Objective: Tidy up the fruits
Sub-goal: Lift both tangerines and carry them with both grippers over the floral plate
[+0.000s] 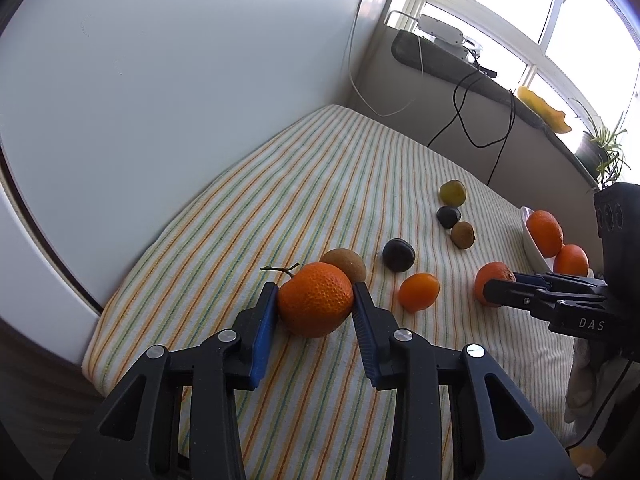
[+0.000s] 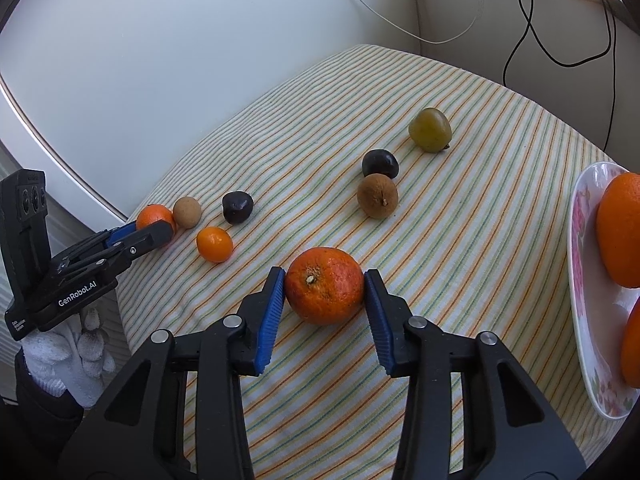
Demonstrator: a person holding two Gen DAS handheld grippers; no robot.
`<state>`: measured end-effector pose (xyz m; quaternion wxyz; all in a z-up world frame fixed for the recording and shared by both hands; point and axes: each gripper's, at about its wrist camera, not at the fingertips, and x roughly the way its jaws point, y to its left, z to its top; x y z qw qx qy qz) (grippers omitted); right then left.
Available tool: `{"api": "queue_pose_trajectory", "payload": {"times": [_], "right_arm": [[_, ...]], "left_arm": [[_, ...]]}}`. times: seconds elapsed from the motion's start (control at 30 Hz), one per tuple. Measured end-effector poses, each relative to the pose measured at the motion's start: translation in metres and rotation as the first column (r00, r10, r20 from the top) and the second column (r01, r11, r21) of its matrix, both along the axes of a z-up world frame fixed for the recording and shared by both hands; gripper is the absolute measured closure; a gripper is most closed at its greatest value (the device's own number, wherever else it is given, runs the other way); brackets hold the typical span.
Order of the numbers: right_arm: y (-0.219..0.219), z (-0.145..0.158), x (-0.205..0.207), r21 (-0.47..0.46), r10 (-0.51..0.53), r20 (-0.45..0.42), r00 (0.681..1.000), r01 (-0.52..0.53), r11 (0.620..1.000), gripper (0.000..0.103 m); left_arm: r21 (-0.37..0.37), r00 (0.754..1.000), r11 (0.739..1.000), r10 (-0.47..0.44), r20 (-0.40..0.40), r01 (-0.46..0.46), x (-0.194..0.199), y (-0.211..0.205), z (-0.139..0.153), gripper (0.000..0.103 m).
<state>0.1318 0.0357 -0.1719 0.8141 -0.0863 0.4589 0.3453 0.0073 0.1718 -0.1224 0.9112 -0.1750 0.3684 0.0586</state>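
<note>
Both tongs are clenched on fruit. The left tongs (image 1: 315,304) grip a stemmed orange (image 1: 315,299) by its sides, blue pads pressed against the peel, with the fruit low over or resting on the striped cloth (image 1: 280,184) that covers the counter; which of the two cannot be told. A brown fruit (image 1: 347,265) sits just behind that orange, touching or nearly so. The right tongs (image 2: 325,290) clasp a second orange (image 2: 325,285), stem scar facing up, also down at the cloth.

Elsewhere on the cloth lie a small orange fruit (image 2: 214,244), two dark fruits (image 2: 237,207) (image 2: 380,163), another brown fruit (image 2: 377,195) and a greenish one (image 2: 430,129). At the right edge a floral plate (image 2: 584,264) already holds two oranges (image 2: 620,228), so the gripped pair is probably bound there.

The risks come from round, smooth fruit held only at two narrow contact lines. A quick lift or tilt could let either orange roll out of the pads and scatter the loose fruits. The left orange, as it rises, may nudge the brown fruit behind it and set it rolling toward the cloth's edge. The plate is shallow and partly full; a careless drop could knock its oranges out. With both hands heading for the same plate, the tongs could also collide.
</note>
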Motion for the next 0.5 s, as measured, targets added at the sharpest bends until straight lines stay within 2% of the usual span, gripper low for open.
{"api": "queue_pose_trajectory", "payload": {"times": [0.5], "right_arm": [[-0.030, 0.025, -0.015, 0.043, -0.030, 0.041, 0.999, 0.028, 0.999, 0.061]], "left_arm": [[0.001, 0.998, 0.999, -0.037, 0.049, 0.037, 0.001, -0.019, 0.021, 0.068]]}}
